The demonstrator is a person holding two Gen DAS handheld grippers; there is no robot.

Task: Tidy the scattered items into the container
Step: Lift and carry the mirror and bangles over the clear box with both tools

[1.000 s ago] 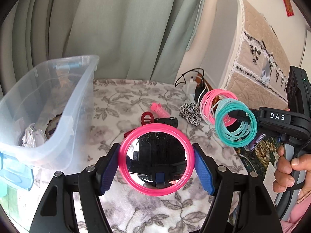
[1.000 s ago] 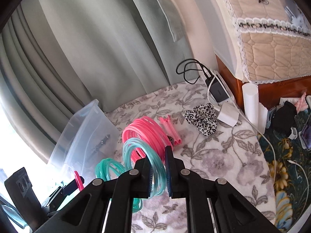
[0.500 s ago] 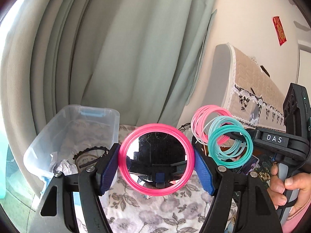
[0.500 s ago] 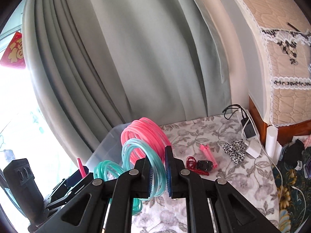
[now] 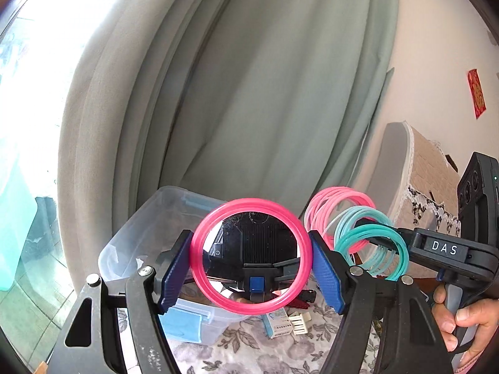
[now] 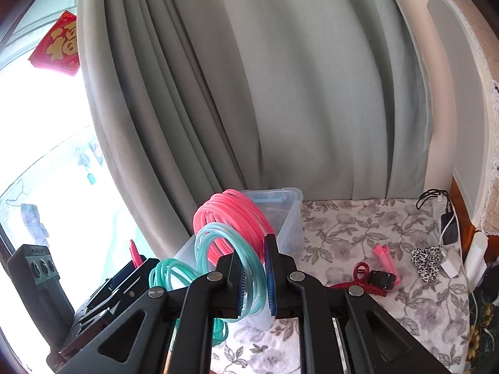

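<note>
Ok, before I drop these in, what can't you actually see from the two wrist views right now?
- Bin floor: in the left wrist view the pink-rimmed mirror in the left tongs covers most of the clear bin.
- Bin contents, right wrist view: the pink and teal rings in the right tongs block it.
- Small boxes on the cloth: labels too small to read.
- Red claw clip: partly behind the tong arm.

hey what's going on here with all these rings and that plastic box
A person is tidying a floral-clothed table, a claw in each hand. The left claw grips a pink-rimmed round mirror and the right claw is clamped on a bundle of teal and pink rings; both are held up near the clear plastic bin, nothing released yet. A red hair clip, a pink clip and a leopard scrunchie lie on the table.
</note>
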